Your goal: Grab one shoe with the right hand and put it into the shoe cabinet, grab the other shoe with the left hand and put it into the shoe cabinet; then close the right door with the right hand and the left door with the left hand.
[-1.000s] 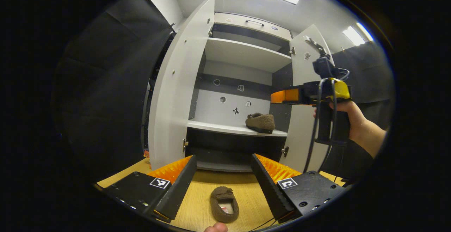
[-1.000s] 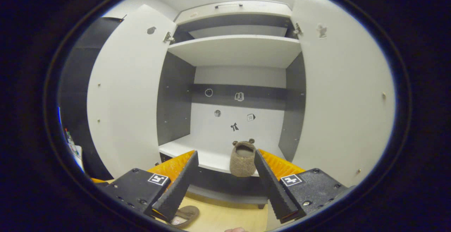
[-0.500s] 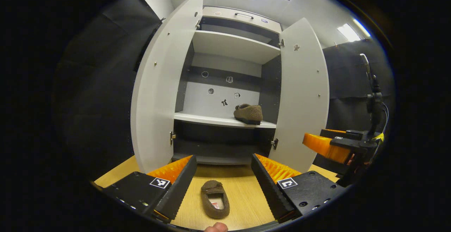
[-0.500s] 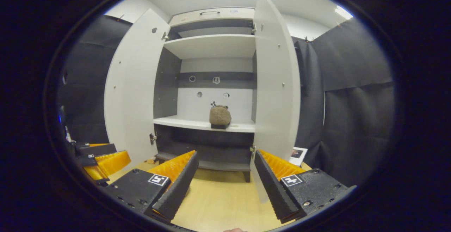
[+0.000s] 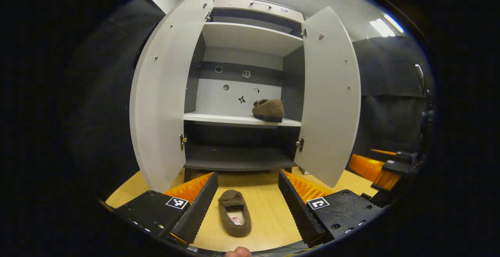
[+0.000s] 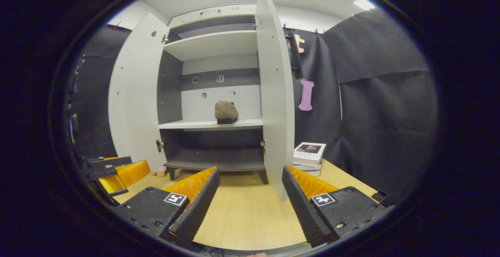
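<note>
So we've got one shoe [image 5: 268, 109] sitting on the middle shelf [image 5: 218, 118] of the cabinet [image 5: 250, 38], toward its right side, with both doors wide open. Our left gripper [image 5: 246, 202] has its fingers spread with nothing in them, low over the other shoe [image 5: 234, 218] on the worktop [image 5: 269, 218]. Right gripper [image 6: 250, 200] is spread and empty too, facing the right door [image 6: 273, 93] edge-on.

A light wooden floor [image 5: 269, 214] carries an open white shoe cabinet [image 5: 242, 38], one brown slipper [image 5: 235, 213] lying in front of it, and a small stack of books [image 6: 308, 155] beside it. A second brown slipper [image 5: 268, 110] rests on the cabinet's middle shelf [image 5: 218, 118], toward its right end.
</note>
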Demonstrator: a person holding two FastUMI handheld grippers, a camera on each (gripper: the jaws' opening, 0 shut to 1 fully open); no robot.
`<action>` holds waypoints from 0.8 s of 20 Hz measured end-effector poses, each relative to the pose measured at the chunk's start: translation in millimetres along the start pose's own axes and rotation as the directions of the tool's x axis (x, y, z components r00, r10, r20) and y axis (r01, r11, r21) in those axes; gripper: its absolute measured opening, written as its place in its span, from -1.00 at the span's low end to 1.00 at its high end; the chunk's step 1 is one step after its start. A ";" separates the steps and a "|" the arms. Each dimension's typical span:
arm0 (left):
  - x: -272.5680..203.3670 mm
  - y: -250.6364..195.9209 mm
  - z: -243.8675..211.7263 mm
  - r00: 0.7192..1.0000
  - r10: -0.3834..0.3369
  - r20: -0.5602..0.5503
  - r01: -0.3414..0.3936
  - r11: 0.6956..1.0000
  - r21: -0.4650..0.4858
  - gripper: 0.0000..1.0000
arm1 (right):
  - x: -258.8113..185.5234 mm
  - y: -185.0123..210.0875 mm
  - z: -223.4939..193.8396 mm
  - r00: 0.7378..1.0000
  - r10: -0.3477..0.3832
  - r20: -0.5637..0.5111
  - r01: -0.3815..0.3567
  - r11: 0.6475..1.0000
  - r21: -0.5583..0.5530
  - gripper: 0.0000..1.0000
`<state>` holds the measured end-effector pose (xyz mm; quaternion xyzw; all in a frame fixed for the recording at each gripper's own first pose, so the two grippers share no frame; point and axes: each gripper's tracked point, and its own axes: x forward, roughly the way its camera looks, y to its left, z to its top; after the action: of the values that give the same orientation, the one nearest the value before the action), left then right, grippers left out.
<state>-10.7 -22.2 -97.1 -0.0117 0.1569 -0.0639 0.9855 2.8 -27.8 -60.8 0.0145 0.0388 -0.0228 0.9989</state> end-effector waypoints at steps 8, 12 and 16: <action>52.0 37.3 -148.8 0.900 0.016 -0.436 -0.066 0.993 -0.101 0.91 | -9.6 -24.3 -1.4 0.999 -0.037 -0.018 0.038 0.999 0.025 1.00; 72.4 48.0 -184.0 0.858 0.015 -0.514 -0.106 0.983 -0.148 0.90 | -14.5 -30.2 -9.1 0.998 -0.052 -0.048 0.054 0.997 0.052 1.00; 91.1 56.9 -198.1 0.842 0.029 -0.539 -0.135 0.978 -0.159 0.89 | -16.1 -42.0 -8.0 0.995 -0.087 -0.053 0.090 0.995 0.050 1.00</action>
<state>20.6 21.9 -315.9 -0.0808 0.4302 -0.0069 0.8991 -15.9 -68.8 -68.7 0.0394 0.0643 -0.0678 0.9948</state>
